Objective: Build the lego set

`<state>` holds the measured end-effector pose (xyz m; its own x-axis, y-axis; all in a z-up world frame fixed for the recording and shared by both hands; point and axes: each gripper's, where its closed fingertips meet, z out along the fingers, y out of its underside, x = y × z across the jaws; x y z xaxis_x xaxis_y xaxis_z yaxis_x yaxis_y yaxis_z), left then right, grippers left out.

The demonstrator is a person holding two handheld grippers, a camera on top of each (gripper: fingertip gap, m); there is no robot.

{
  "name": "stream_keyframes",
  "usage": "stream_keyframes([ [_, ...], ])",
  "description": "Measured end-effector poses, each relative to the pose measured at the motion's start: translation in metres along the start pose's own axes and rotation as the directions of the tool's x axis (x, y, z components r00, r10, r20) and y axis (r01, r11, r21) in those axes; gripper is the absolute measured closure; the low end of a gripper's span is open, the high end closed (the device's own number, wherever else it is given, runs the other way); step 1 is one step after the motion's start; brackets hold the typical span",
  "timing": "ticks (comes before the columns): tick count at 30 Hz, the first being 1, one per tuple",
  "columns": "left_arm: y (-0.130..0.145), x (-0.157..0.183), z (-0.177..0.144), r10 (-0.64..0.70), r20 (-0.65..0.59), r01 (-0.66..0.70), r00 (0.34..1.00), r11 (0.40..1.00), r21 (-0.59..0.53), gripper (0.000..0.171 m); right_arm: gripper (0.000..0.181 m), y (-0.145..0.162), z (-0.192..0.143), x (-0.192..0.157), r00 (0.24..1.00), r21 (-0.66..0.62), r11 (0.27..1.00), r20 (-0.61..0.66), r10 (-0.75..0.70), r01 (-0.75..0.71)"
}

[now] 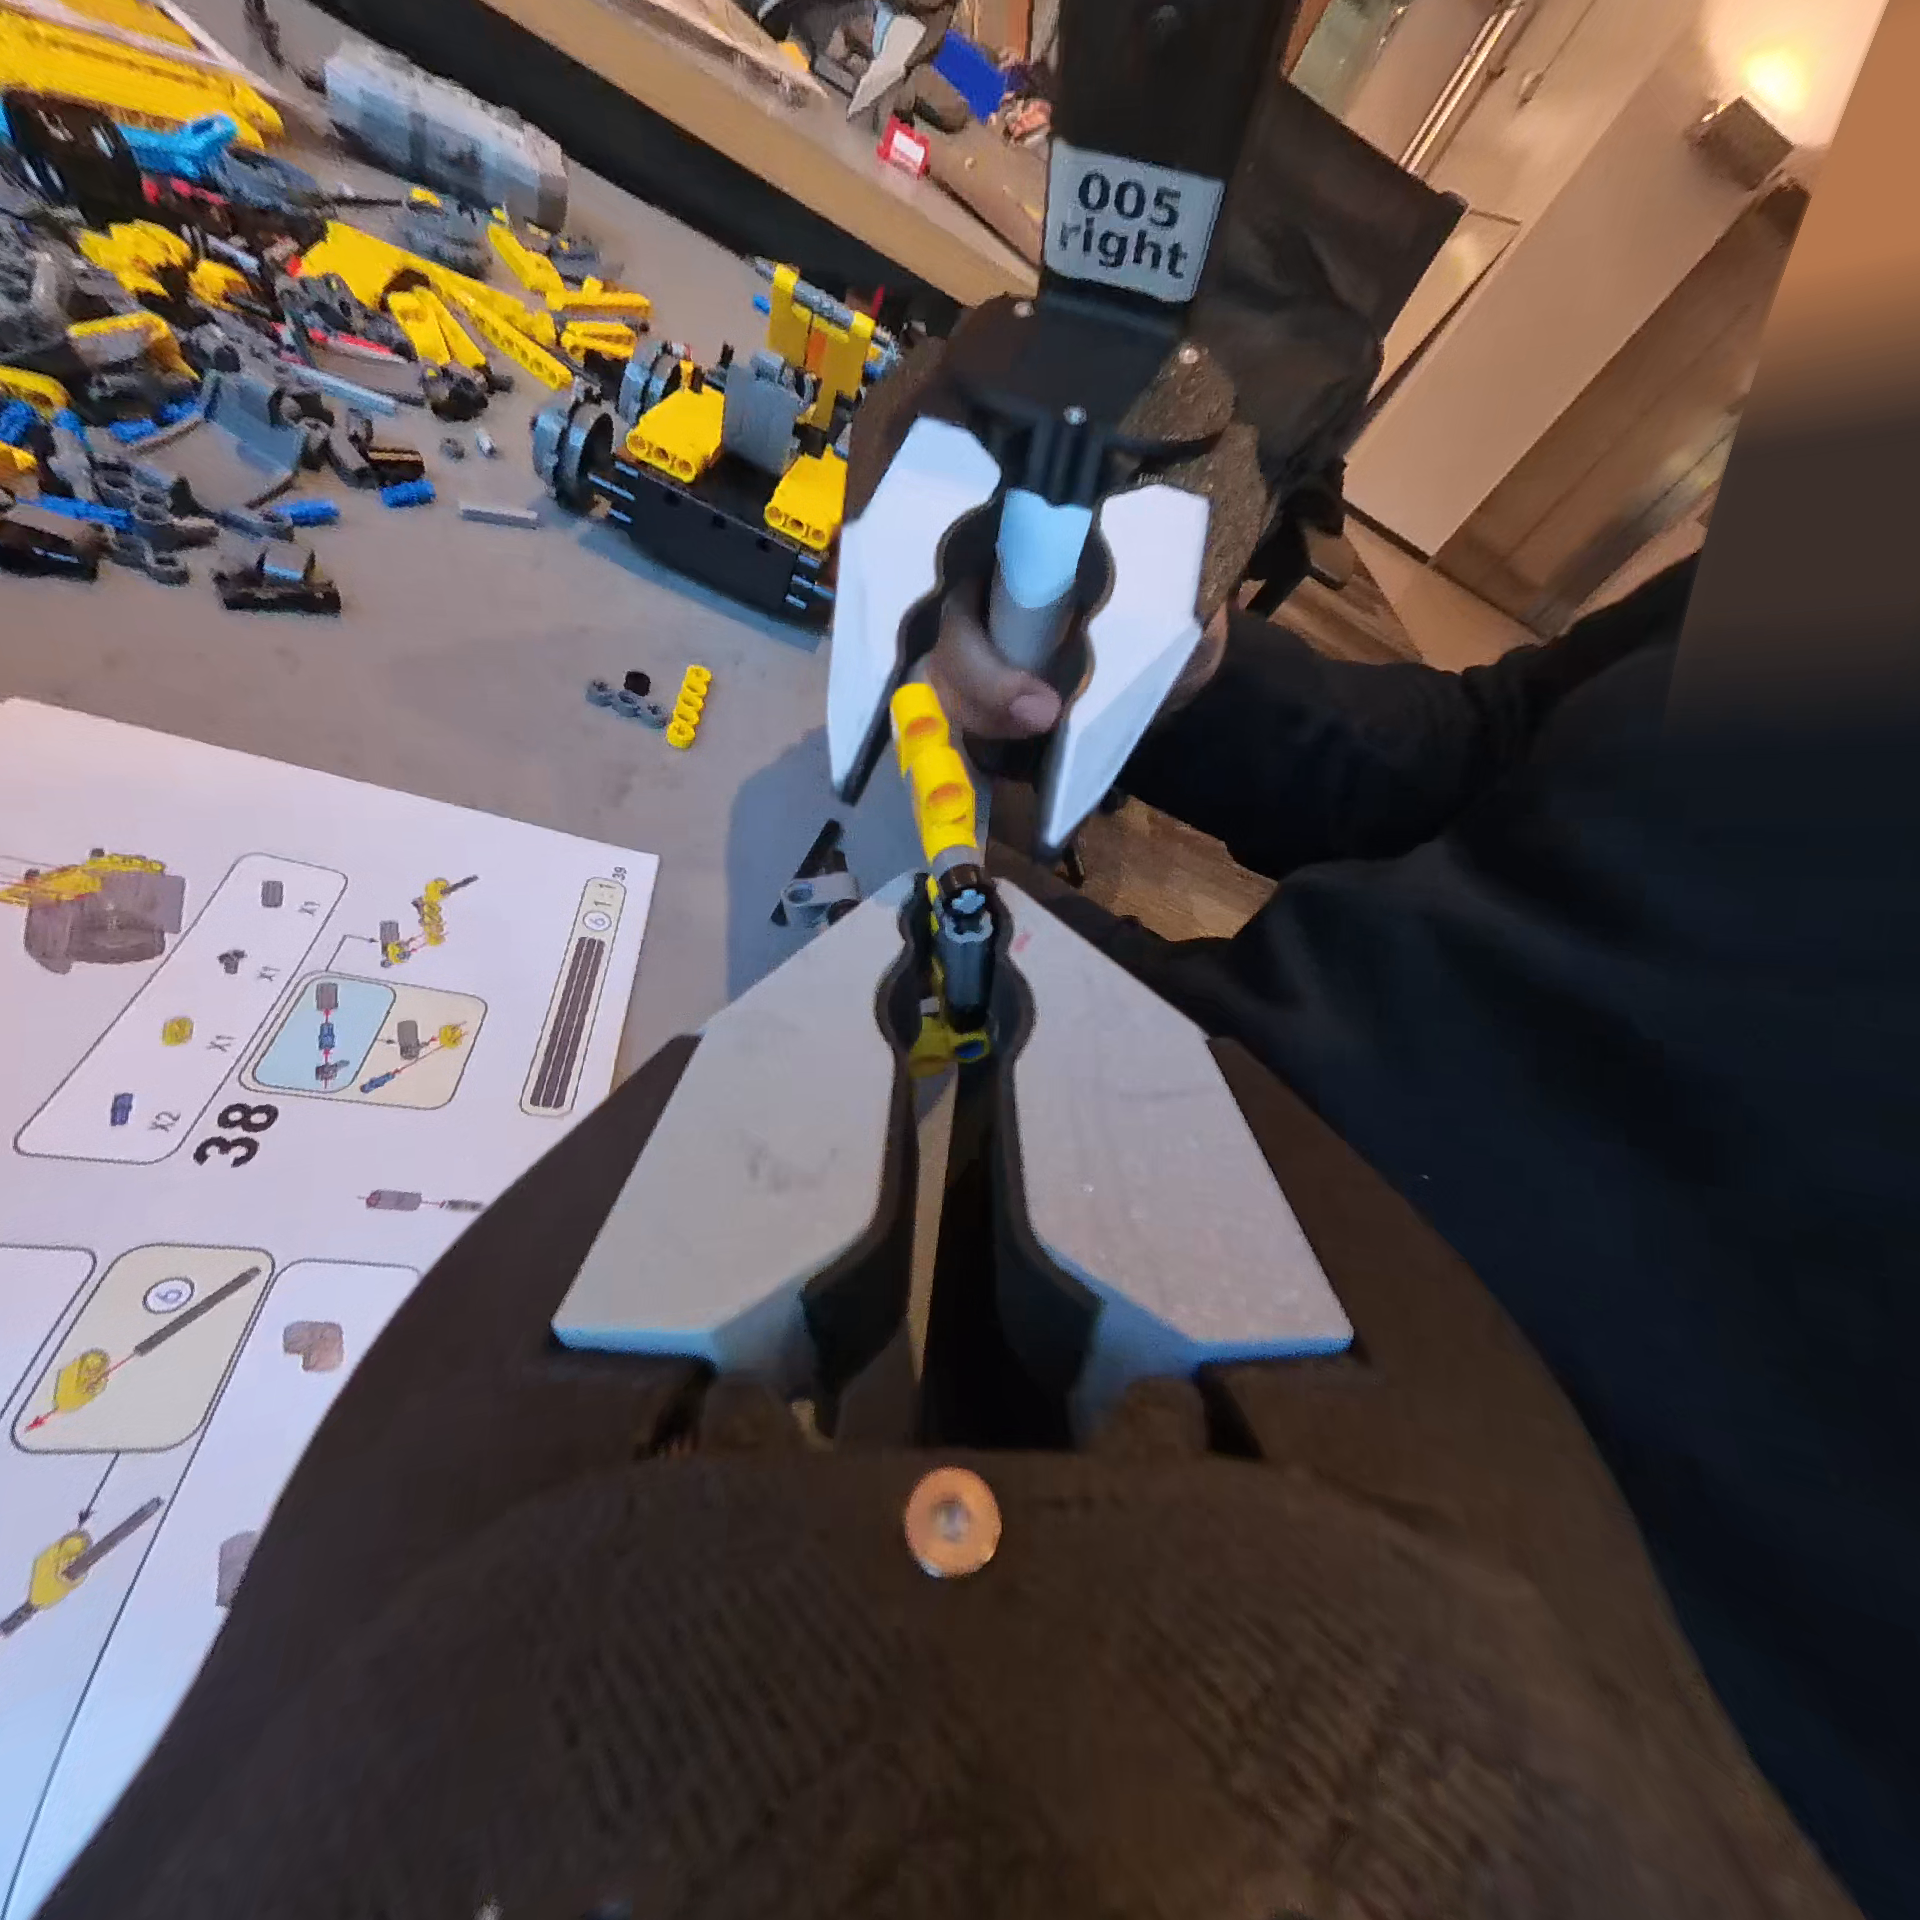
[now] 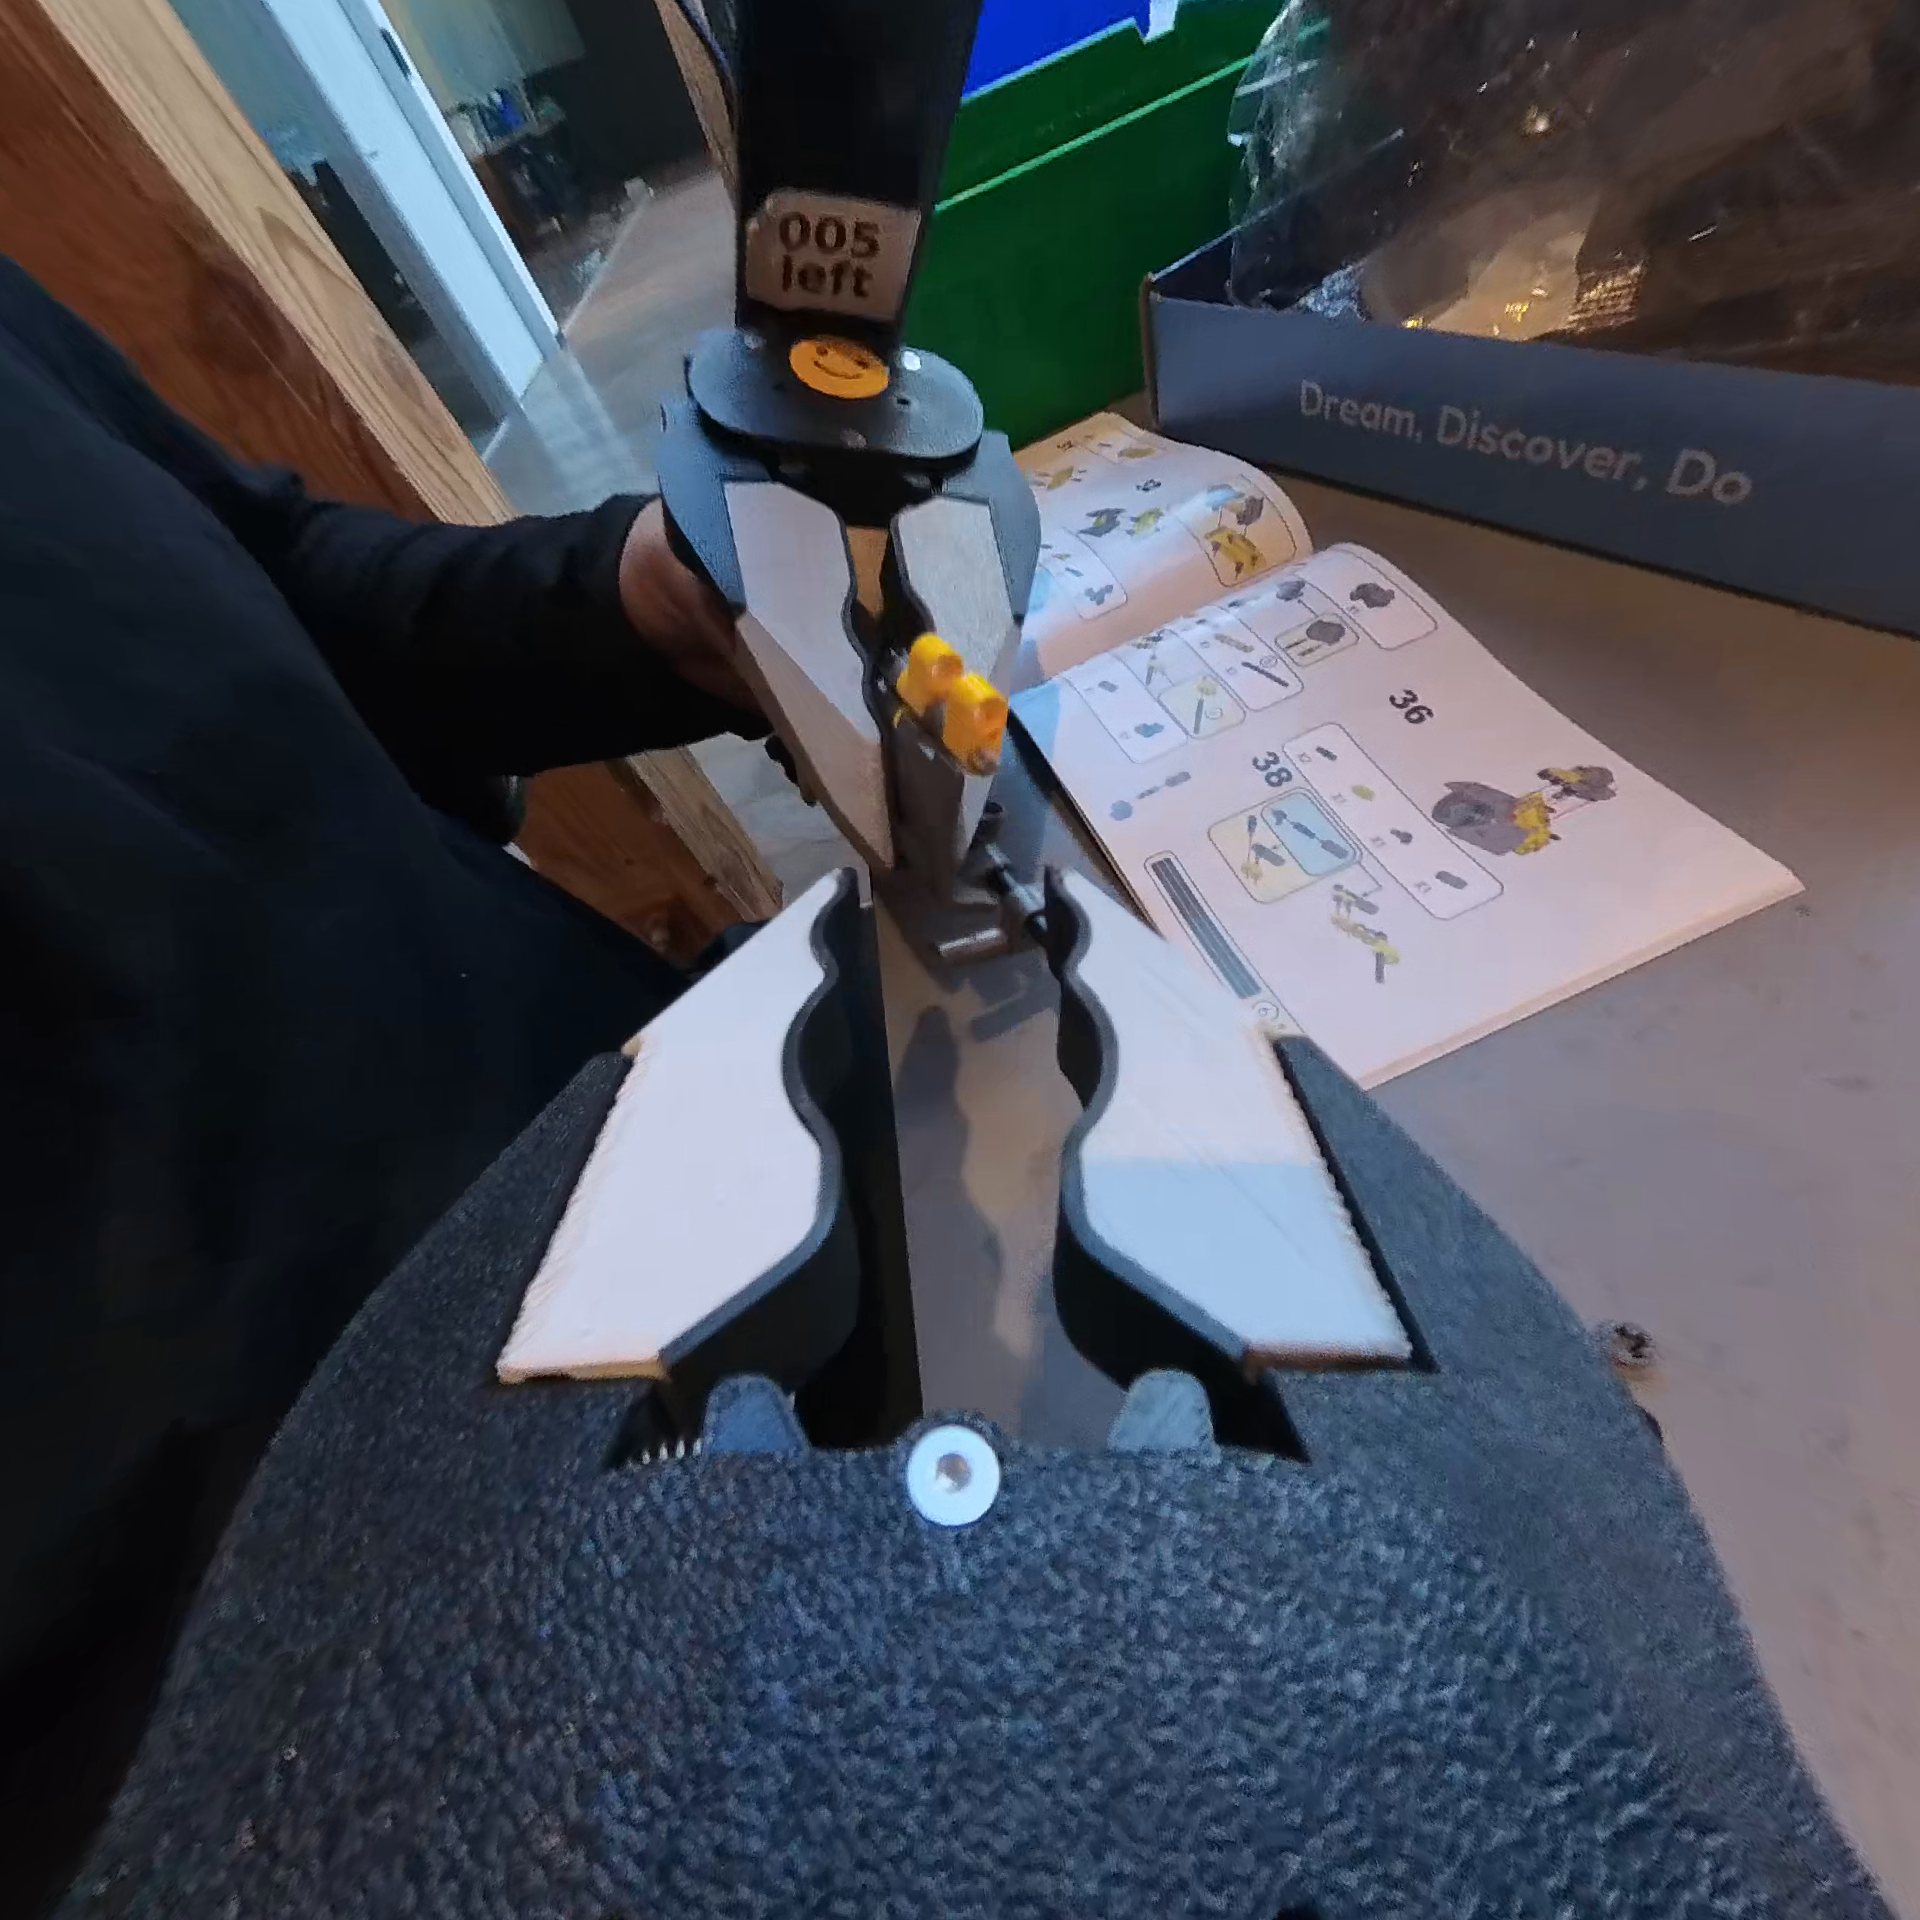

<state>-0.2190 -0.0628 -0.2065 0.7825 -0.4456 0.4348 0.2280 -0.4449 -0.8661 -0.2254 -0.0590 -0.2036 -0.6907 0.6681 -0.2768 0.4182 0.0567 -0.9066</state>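
Note:
My left gripper (image 1: 961, 914) is shut on a small brick assembly (image 1: 956, 987): a yellow connector, a dark grey pin piece and a yellow holed beam (image 1: 932, 764) that sticks out forward. My right gripper (image 1: 956, 821) faces it, open, with its fingertips on either side of the beam's far end. In the right wrist view my right gripper (image 2: 951, 883) stands open. Just beyond its tips, the left gripper (image 2: 925, 821) holds the yellow piece (image 2: 951, 701) with a grey shaft (image 2: 925, 831) running down from it. A hand (image 1: 997, 675) holds the right gripper's handle.
An open instruction booklet (image 1: 260, 1039) lies on the grey table (image 1: 468, 644), also in the right wrist view (image 2: 1403, 779). A pile of yellow, blue and grey bricks (image 1: 312, 312) and a part-built model (image 1: 727, 468) sit behind. A dark box (image 2: 1558, 447) and green bin (image 2: 1039, 260) stand beyond. Both grippers' tips are close together, under 4 cm apart.

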Motion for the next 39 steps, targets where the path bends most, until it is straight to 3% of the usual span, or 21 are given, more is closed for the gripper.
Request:
stream_keyframes([
  [7, 0.007, 0.003, 0.006, -0.026, -0.038, 0.024, 0.999, 0.998, -0.06, 0.165, 0.153, -0.008, -0.001, 0.004, 0.992, 0.03, 0.993, 0.057, 0.116, -0.118],
  [12, 0.01, 0.005, 0.008, -0.022, -0.059, 0.017, 0.998, 0.996, -0.083, 0.165, 0.173, -0.016, 0.003, -0.001, 0.979, 0.055, 0.986, 0.14, 0.145, -0.154],
  [15, 0.012, 0.003, 0.008, -0.021, -0.034, 0.018, 0.999, 0.996, -0.092, 0.164, 0.174, -0.014, 0.005, 0.001, 0.975, 0.044, 0.985, 0.151, 0.161, -0.169],
  [19, 0.002, 0.002, 0.009, -0.049, -0.03, 0.048, 0.998, 0.998, -0.032, 0.155, 0.174, -0.014, 0.006, 0.005, 0.969, 0.057, 0.978, 0.154, 0.192, -0.202],
  [22, -0.002, -0.001, 0.007, -0.06, -0.024, 0.06, 0.998, 0.998, 0.004, 0.165, 0.174, -0.016, 0.006, 0.004, 0.956, 0.074, 0.967, 0.187, 0.228, -0.245],
  [31, -0.021, -0.004, -0.002, -0.108, -0.015, 0.109, 0.994, 0.979, 0.17, 0.167, 0.174, -0.033, 0.005, 0.007, 0.912, 0.158, 0.915, 0.246, 0.327, -0.371],
  [39, -0.02, -0.008, -0.011, -0.11, 0.047, 0.102, 0.993, 0.982, 0.16, 0.167, 0.175, -0.035, 0.011, 0.009, 0.96, 0.098, 0.959, 0.121, 0.254, -0.266],
])
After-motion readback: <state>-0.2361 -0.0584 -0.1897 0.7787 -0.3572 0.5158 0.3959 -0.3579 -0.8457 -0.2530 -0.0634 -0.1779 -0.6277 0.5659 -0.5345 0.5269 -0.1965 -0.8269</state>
